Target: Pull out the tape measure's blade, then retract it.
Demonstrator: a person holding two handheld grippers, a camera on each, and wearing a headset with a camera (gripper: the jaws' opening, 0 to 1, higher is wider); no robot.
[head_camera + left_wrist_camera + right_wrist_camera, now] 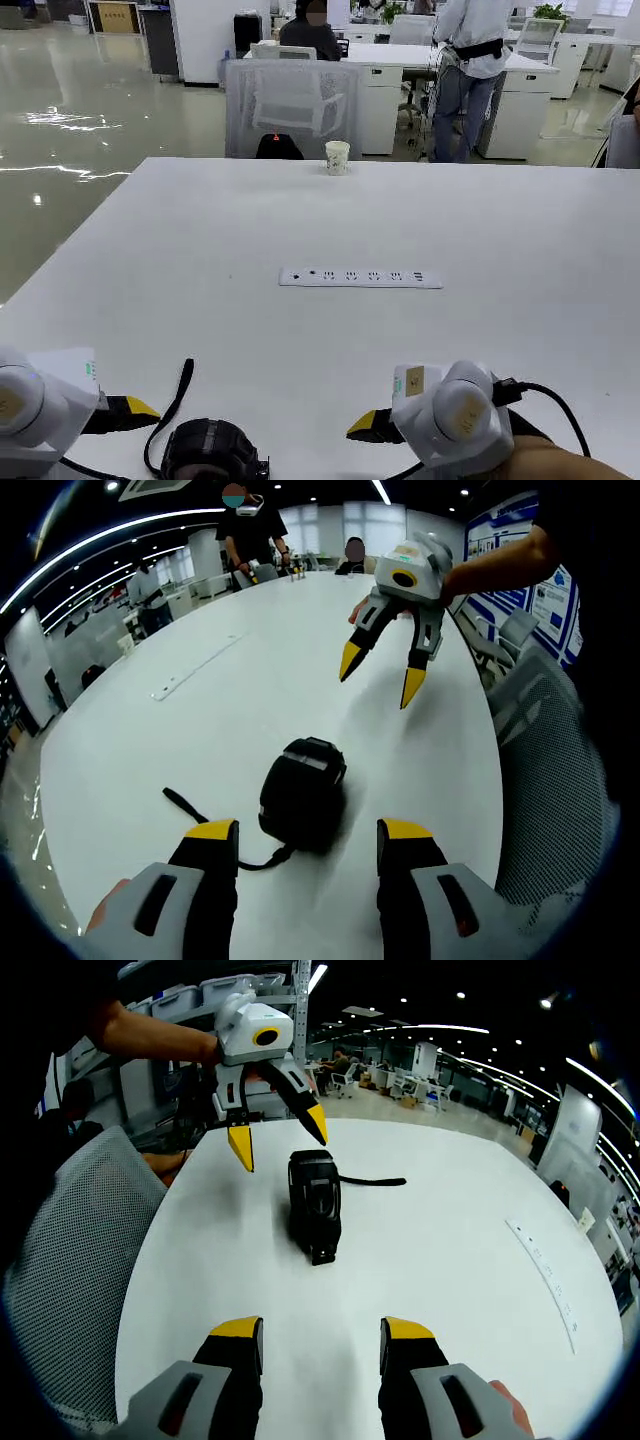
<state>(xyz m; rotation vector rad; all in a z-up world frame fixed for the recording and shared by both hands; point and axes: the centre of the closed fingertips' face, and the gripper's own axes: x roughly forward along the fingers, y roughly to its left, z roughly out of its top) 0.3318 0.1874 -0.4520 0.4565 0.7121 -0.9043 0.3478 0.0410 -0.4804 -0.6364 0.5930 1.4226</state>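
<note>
Room: open-plan office with a glossy floor; desks and people stood at 12 o'clock beyond the workbench.
Table [500,230]: white top, with a power strip [360,277] near its centre and a paper cup [338,157] at the far edge, 12 o'clock.
Tape measure [215,452]: black case lying at 6 o'clock on the near edge, between the two grippers and touched by neither. Its strap [172,405] trailed toward 11 o'clock. No blade showed outside the case.
Left gripper [278,1138]: jaws apart, at 9 o'clock of the case, tips pointed at it.
Right gripper [380,677]: jaws apart, at 3 o'clock of the case, holding nothing.
Risk: the case looked smooth and rounded, so a shallow one-sided pinch could have let it twist or skid off the near edge. A poor hold on the small blade hook could have let the blade snap back early.
</note>
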